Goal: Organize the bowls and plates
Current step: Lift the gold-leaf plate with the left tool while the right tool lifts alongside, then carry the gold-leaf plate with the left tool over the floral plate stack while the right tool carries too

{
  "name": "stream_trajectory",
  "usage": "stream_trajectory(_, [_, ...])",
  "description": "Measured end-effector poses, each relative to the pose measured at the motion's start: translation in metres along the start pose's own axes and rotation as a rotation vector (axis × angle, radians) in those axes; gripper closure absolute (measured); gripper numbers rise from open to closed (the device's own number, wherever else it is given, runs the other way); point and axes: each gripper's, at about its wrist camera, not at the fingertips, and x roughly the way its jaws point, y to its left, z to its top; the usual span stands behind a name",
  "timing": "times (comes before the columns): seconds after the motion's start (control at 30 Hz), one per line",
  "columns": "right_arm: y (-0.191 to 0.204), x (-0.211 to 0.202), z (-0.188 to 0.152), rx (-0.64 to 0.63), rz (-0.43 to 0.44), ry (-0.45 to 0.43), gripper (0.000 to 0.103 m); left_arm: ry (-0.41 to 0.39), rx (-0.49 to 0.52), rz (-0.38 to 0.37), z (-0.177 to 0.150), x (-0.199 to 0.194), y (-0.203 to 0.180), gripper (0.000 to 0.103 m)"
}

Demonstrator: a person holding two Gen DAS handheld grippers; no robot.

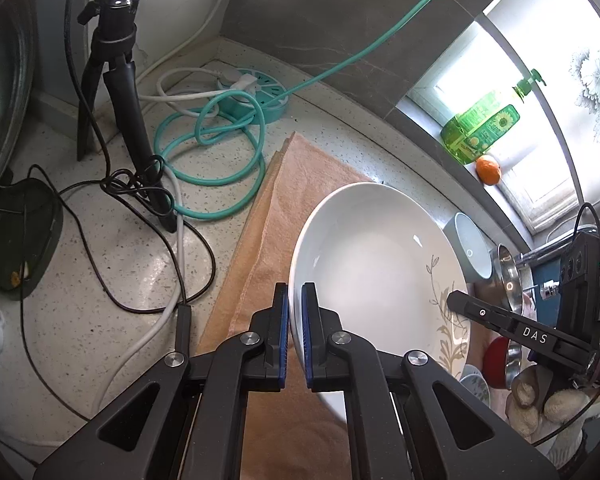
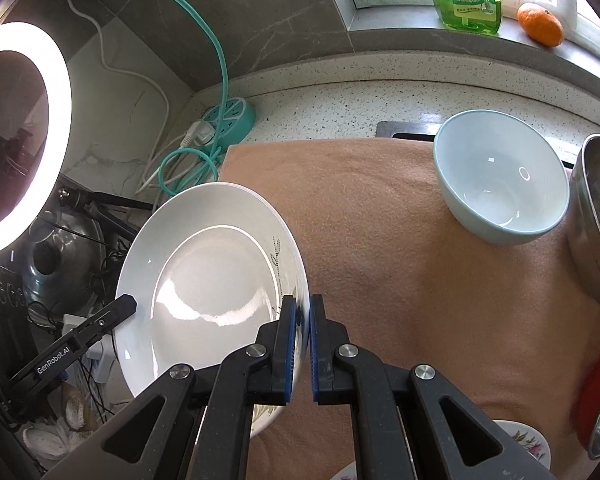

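Left gripper (image 1: 295, 320) and right gripper (image 2: 303, 336), both clamped narrow.

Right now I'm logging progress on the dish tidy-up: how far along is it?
Early. Nothing looks stacked. In hand: the white plate, tilted above the orange towel, its rim pinched by both the left tongs and the right tongs. Left: the pale blue bowl, steel bowl and flowered dish, all loose on the towel.

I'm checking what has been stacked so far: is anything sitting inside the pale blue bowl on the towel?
No. In the right wrist view the pale blue bowl shows a bare interior, standing alone on the orange towel.
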Motion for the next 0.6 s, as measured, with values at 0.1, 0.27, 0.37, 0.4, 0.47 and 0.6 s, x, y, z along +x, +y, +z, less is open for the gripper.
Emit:
stream_trajectory(0.1, [-0.001, -0.005, -0.004, 0.001, 0.000, -0.004, 0.097, -0.001, 0.005, -0.004, -0.006, -0.006, -0.003, 0.099])
stream_trajectory(0.27, [-0.005, -0.016, -0.013, 0.009, 0.001, -0.014, 0.097, 0.002, 0.014, -0.013, -0.018, -0.013, -0.011, 0.099])
stream_trajectory(0.37, [-0.009, -0.026, -0.023, 0.018, -0.001, -0.023, 0.097, 0.004, 0.025, -0.020, -0.024, -0.017, -0.018, 0.099])
stream_trajectory(0.4, [-0.009, -0.026, -0.023, 0.018, -0.001, -0.023, 0.097, 0.006, 0.029, -0.023, -0.026, -0.017, -0.021, 0.099])
stream_trajectory(0.47, [-0.012, -0.032, -0.027, 0.028, -0.001, -0.028, 0.097, 0.009, 0.040, -0.028, -0.029, -0.018, -0.026, 0.099])
stream_trajectory(0.6, [-0.021, -0.044, -0.038, 0.050, -0.005, -0.044, 0.097, 0.015, 0.057, -0.037, -0.037, -0.020, -0.036, 0.099])
